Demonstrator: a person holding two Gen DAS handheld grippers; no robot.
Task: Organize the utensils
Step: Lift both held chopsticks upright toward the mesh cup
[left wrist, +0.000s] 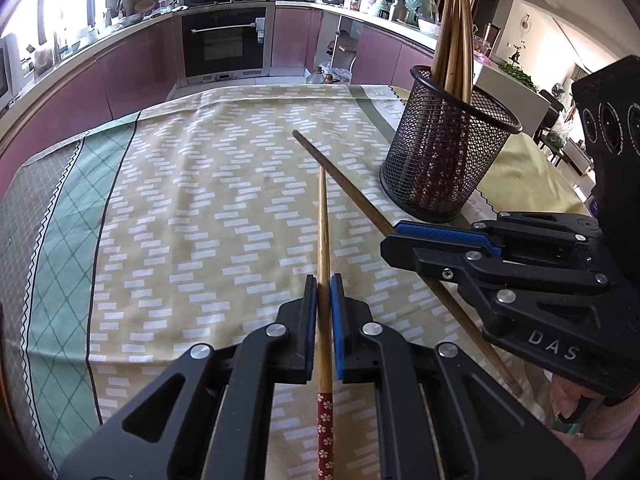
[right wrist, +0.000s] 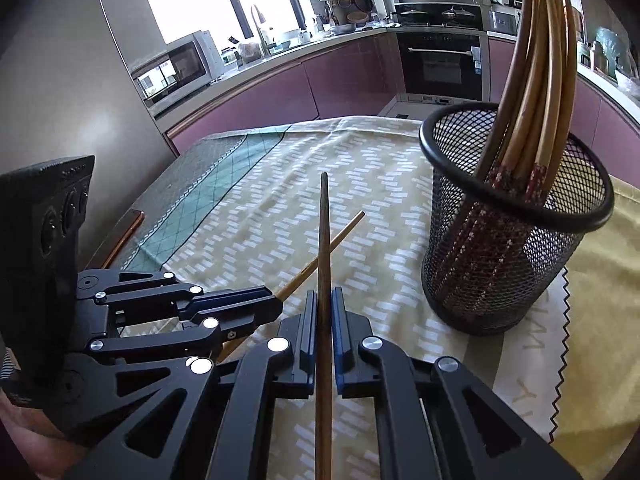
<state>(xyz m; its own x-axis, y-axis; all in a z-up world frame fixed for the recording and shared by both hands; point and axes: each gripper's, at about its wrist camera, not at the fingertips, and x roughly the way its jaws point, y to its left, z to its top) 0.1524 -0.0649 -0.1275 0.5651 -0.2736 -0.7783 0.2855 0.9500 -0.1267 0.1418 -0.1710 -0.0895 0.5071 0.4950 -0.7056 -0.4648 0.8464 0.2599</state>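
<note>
Gripping a light wooden chopstick [left wrist: 325, 264] between its blue pads, the left gripper [left wrist: 324, 280] stands closed on the shaft, with the chopstick's red flowered handle end trailing back under the jaws and its tip reaching out over the patterned tablecloth [left wrist: 192, 184]. In the right wrist view this same gripper [right wrist: 276, 300] comes in from the left, and its chopstick [right wrist: 332, 246] slants up to the right.

Just right of it, the right gripper [right wrist: 325, 300] is clamped on a darker chopstick [right wrist: 324, 240], which runs straight out along its jaws, tip raised over the cloth [right wrist: 380, 184]. In the left wrist view that gripper [left wrist: 394, 232] enters from the right, and its dark chopstick [left wrist: 344, 180] runs diagonally toward the far left. There the two chopsticks cross; whether they touch cannot be told.

Farther right, near the cloth's right edge, a black mesh holder [left wrist: 444, 168] stands upright on the table. It holds a bunch of chopsticks [left wrist: 454, 36], handle ends down, tips fanning above the rim. From the right wrist the holder [right wrist: 512, 264] sits near, right of the held chopstick, with its bundle [right wrist: 536, 76] leaning rightward.

Beyond the table, kitchen cabinets [left wrist: 132, 72] and an oven [left wrist: 224, 40] line the far wall.
</note>
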